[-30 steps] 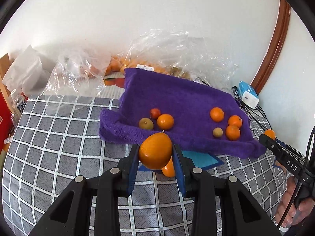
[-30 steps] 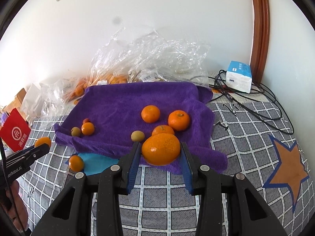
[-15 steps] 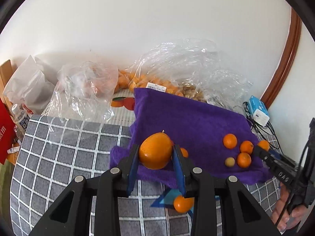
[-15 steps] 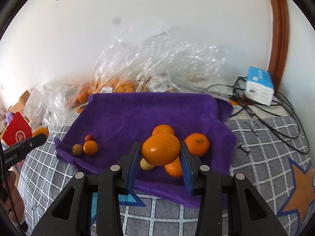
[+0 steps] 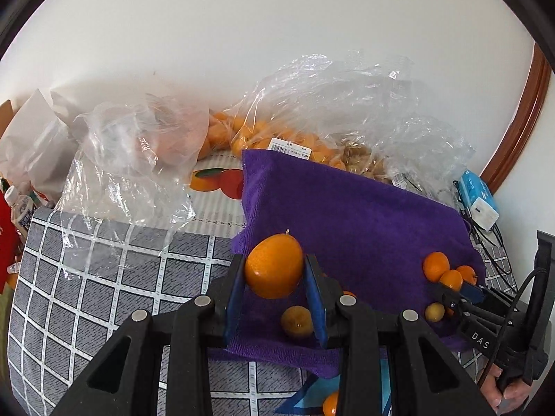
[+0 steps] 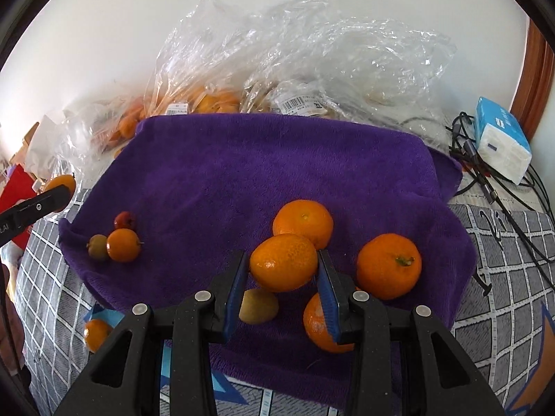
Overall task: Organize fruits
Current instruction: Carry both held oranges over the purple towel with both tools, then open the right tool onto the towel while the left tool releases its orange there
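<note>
Between the left gripper (image 5: 274, 270) pads: an oval orange (image 5: 274, 266), pinched at its sides, held clear above the towel (image 5: 364, 215). Long axis tilted, stem end up and to the right of the gripper line, short stalk showing at the top. Below it, on the towel between the fingers, a small yellowish fruit (image 5: 297, 321). Farther right of this gripper, a cluster of small oranges (image 5: 445, 272) on the towel.

Right gripper (image 6: 282, 267) likewise clamped on a mandarin (image 6: 283, 262), pads on its left and right flanks, long axis running roughly pad to pad, slightly tilted; which way its stem points cannot be told. It hangs over the towel's near part. Just behind it an orange (image 6: 302, 222); to its right a second (image 6: 389, 265), stem facing the camera; under the right finger a third (image 6: 321, 324); under the left finger a yellow-green fruit (image 6: 258, 306). Well left of the gripper: a small orange (image 6: 123, 244) touching a brownish fruit (image 6: 97, 247), with a red one (image 6: 124, 220) just behind.

Beyond the towel, clear bags (image 6: 277, 66) of fruit against the wall. Off the towel's near left corner, one loose orange (image 6: 96, 334) on the checked bedcover (image 6: 45, 294).
</note>
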Tool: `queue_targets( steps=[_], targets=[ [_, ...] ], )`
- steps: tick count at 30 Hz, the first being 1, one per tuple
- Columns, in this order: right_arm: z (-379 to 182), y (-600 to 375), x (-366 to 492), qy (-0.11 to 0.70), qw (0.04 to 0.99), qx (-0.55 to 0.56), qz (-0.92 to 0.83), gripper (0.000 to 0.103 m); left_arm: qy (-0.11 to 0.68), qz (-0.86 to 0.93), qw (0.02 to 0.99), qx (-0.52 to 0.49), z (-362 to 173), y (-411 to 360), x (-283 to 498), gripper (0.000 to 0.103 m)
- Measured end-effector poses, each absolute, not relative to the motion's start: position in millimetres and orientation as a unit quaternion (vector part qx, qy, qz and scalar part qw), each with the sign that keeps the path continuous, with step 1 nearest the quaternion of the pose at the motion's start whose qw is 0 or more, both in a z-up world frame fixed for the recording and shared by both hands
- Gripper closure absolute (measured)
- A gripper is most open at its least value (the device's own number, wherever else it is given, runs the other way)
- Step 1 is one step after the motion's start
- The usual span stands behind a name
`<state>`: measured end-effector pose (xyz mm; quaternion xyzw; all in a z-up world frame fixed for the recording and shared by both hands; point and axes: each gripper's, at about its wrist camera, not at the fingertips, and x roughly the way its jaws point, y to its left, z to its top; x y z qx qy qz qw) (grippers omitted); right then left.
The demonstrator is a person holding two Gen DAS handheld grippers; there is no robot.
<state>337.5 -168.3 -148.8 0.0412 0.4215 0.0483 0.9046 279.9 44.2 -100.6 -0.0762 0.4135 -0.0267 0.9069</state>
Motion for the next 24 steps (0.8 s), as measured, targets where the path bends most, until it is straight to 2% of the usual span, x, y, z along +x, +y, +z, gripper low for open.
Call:
queue_targets(
  steps=[9,16,24],
  targets=[
    [-153,-170,344,0.418,0.906,0.038,0.049,0.064,0.445,-0.016,0.893,-0.061,-126,29,300,0.071],
    [-147,-171,340,0.422,0.904,0.038,0.061,0.054,0.458,-0.014,0.887,-0.06,-134,28,305,0.071],
    [-124,-181,307,0.398,0.916,0.041,0.037,0.052,0.466,-0.01,0.883,-0.056,-138,23,301,0.068]
  ],
)
